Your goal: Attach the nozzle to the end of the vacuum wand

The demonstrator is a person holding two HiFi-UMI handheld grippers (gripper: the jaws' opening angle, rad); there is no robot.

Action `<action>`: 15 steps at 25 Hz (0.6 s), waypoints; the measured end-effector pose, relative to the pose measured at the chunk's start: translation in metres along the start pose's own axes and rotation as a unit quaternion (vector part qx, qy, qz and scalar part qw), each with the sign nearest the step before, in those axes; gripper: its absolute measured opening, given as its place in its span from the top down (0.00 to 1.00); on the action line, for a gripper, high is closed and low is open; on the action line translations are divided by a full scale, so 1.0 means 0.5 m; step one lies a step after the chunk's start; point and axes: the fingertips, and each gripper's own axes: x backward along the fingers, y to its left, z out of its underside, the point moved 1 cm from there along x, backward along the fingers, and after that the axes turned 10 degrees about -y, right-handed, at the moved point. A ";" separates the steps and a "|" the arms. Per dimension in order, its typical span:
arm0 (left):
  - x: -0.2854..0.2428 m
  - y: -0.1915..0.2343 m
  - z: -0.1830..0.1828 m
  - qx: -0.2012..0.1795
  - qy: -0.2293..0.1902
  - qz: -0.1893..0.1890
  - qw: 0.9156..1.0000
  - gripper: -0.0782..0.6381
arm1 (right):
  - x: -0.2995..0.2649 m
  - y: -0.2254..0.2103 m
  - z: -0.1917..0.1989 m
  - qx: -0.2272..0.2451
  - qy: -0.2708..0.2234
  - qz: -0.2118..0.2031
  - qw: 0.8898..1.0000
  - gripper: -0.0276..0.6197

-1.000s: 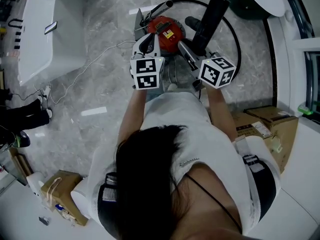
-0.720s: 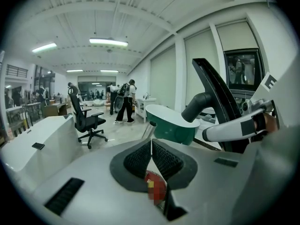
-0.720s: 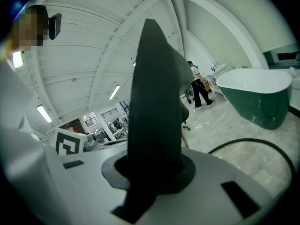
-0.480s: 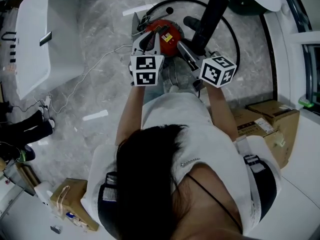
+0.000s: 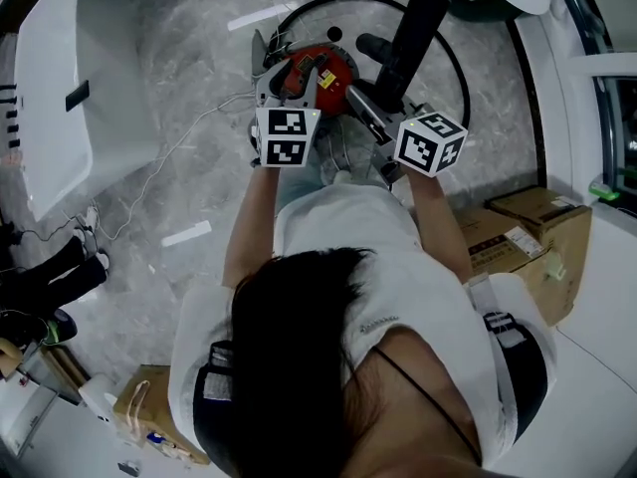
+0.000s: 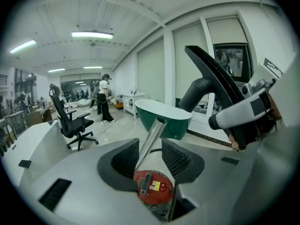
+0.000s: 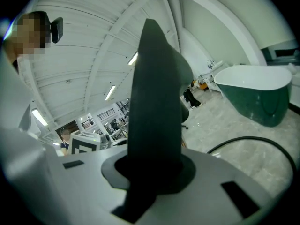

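Observation:
My right gripper (image 5: 398,108) (image 7: 150,168) is shut on the black nozzle (image 5: 413,33) (image 7: 157,93), which rises upright from between its jaws. The silver wand (image 5: 363,108) (image 6: 152,137) slants up from the red vacuum body (image 5: 317,68) (image 6: 152,187) on the floor. My left gripper (image 5: 282,96) (image 6: 150,146) has just been opening; the wand stands between its dark pads (image 6: 125,158) with a small gap on each side. In the left gripper view the nozzle (image 6: 213,78) hangs high to the right of the wand's open end.
A black hose (image 5: 463,78) loops around the vacuum. A green tub (image 6: 164,114) stands beyond it, a white tub (image 5: 60,98) to the left. Cardboard boxes (image 5: 528,237) sit at my right. A white cable (image 5: 179,137) trails over the marble floor. An office chair (image 6: 70,123) stands further off.
My left gripper has moved forward and up in the head view, onto the red vacuum body. The right gripper with the nozzle has shifted only slightly.

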 end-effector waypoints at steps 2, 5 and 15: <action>-0.015 -0.001 0.002 -0.013 0.000 0.017 1.000 0.64 | -0.003 -0.005 0.001 0.001 0.002 0.005 1.000 0.85; -0.038 0.001 0.006 -0.025 0.003 0.035 0.999 0.59 | -0.011 -0.008 -0.001 -0.007 0.001 0.007 1.000 0.85; -0.111 0.005 0.054 -0.149 0.049 0.096 0.983 0.54 | -0.042 -0.017 -0.013 -0.019 -0.006 0.025 0.999 0.85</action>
